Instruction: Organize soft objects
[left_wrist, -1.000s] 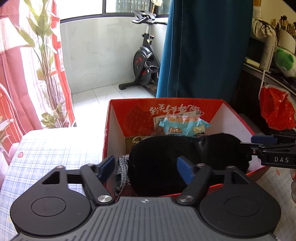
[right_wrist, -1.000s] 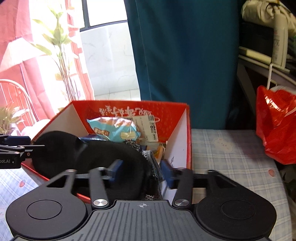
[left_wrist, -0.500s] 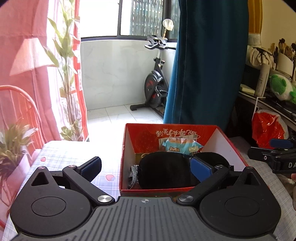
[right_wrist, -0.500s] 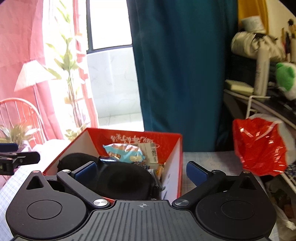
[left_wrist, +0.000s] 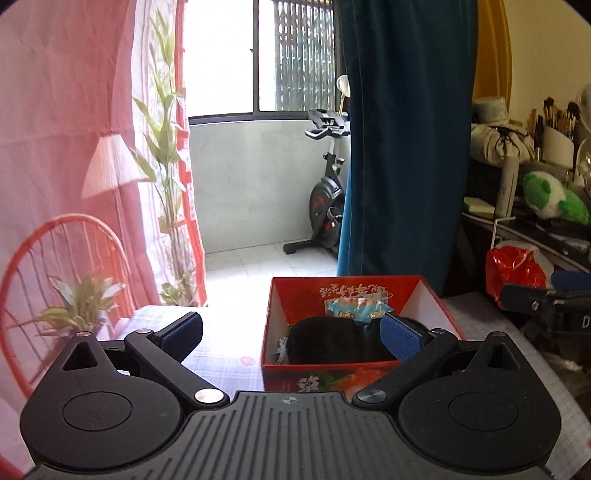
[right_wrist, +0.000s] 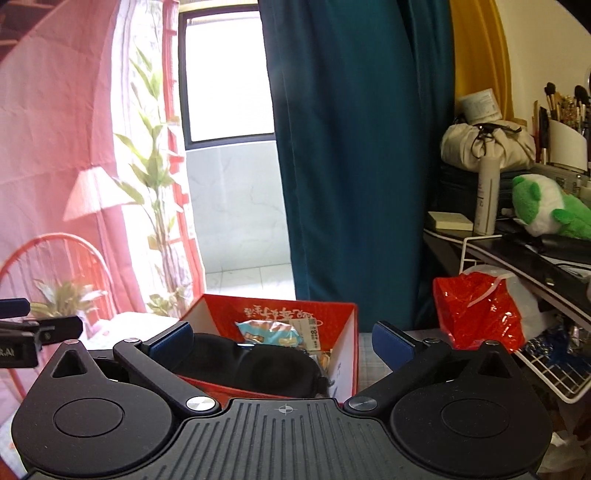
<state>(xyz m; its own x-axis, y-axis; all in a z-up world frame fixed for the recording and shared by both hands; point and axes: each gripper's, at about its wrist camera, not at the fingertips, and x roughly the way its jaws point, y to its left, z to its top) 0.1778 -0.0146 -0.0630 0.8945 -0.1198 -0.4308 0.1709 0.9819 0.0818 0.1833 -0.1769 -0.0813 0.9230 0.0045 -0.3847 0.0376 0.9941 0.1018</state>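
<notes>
With the black mask lying in the red box, both grippers are hanging wide open and empty, leaving nothing loose in sight.

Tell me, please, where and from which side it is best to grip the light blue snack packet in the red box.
Judging from its pose, grip the snack packet by its raised upper edge, coming from above. It leans on the red box's far wall, above the black soft item, so the walls block a sideways approach, and its crimped edge is thin enough to pinch.
</notes>
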